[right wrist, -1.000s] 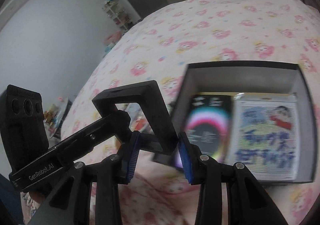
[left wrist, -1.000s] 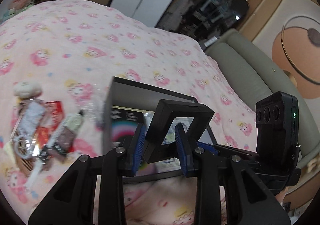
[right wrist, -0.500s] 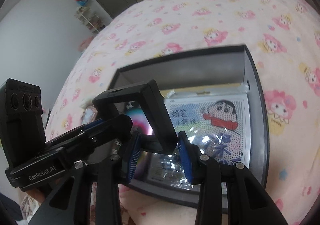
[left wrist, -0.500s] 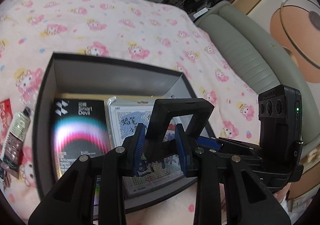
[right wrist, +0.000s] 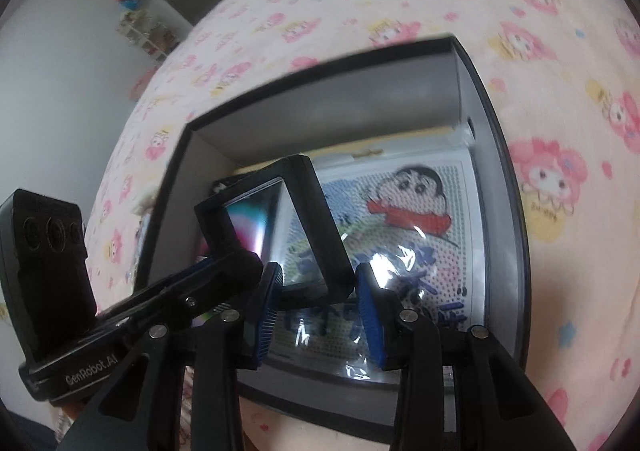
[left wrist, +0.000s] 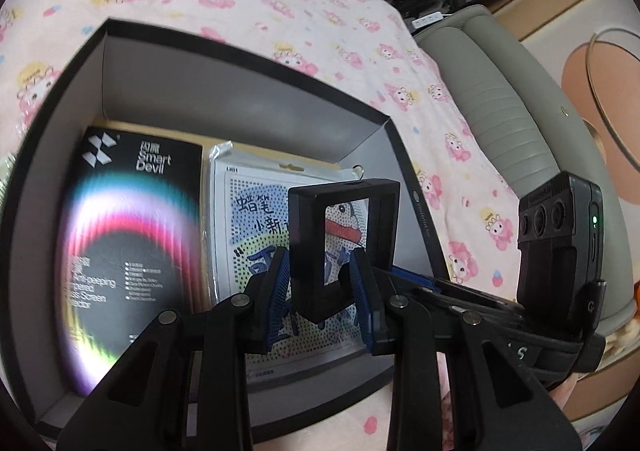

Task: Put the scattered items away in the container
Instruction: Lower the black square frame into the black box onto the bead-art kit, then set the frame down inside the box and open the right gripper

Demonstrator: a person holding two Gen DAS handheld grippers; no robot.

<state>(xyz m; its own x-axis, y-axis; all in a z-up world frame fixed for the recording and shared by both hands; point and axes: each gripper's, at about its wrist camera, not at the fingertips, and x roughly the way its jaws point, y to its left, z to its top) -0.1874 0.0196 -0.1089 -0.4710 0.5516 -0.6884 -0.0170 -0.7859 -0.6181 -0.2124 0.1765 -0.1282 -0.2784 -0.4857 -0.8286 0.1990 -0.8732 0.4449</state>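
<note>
Both grippers, left [left wrist: 320,283] & right [right wrist: 316,291], pinch the same black frame [left wrist: 344,243] upright, directly over the pic pack [right wrist: 420,235] in the box [left wrist: 240,99], so drop is straight down.

Pink bedspread [left wrist: 280,3], grey sofa [left wrist: 500,99], perhaps shelving [right wrist: 148,35]

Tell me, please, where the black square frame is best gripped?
Take the black square frame on a solid rim bar near a lower corner, from the near side, jaws across its thin depth; the middle is only a see-through pane.
</note>
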